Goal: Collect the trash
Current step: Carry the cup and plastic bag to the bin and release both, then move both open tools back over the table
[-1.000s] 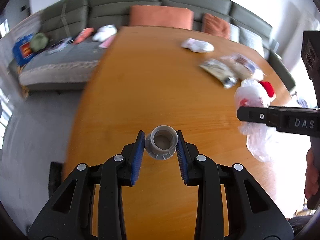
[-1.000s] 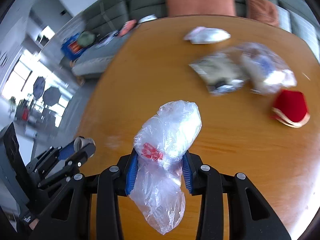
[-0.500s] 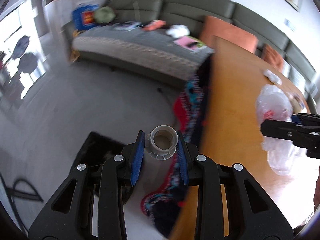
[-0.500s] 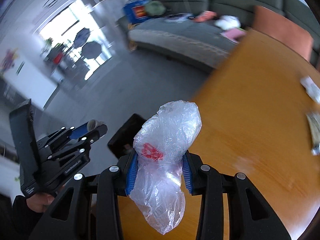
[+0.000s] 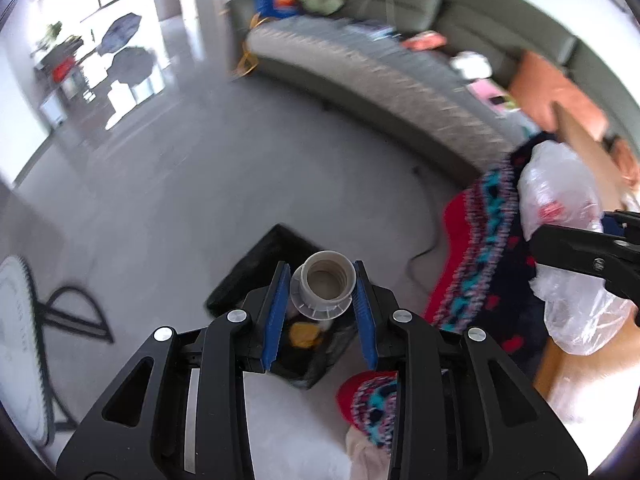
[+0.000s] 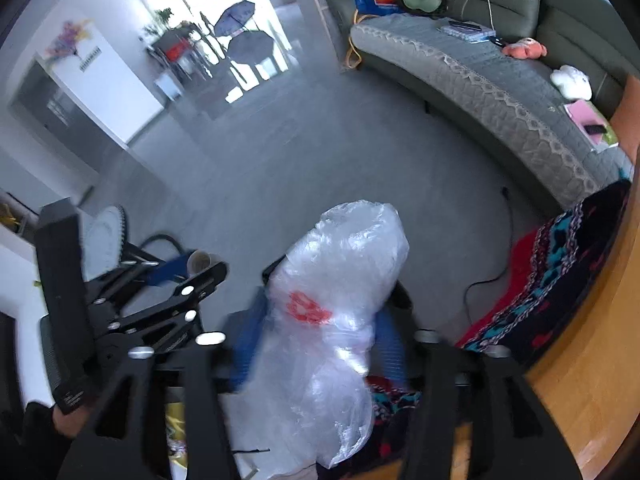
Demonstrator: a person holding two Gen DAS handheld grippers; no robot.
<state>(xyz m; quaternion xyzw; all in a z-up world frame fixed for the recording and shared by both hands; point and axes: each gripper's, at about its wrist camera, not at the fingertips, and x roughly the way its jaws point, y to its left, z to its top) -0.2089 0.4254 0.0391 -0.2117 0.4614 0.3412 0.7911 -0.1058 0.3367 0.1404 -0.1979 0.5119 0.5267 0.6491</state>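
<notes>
Above the black bin [image 5: 276, 264] on the floor, the left claw [image 5: 323, 300] is opening around a grey cap [image 5: 328, 286]; the right claw [image 6: 320, 344] is opening around a plastic bag [image 6: 340, 300].

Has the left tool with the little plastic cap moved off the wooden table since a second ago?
Yes. The left tool, jaws opening around the cap, has swung from over the table out above the floor, over a black bin.

A home living room: a long grey-green sectional sofa [image 6: 520, 92] strewn with belongings, an orange-brown wooden tabletop [image 6: 592, 360], open umbrellas [image 6: 252, 46] drying by bright windows.
</notes>
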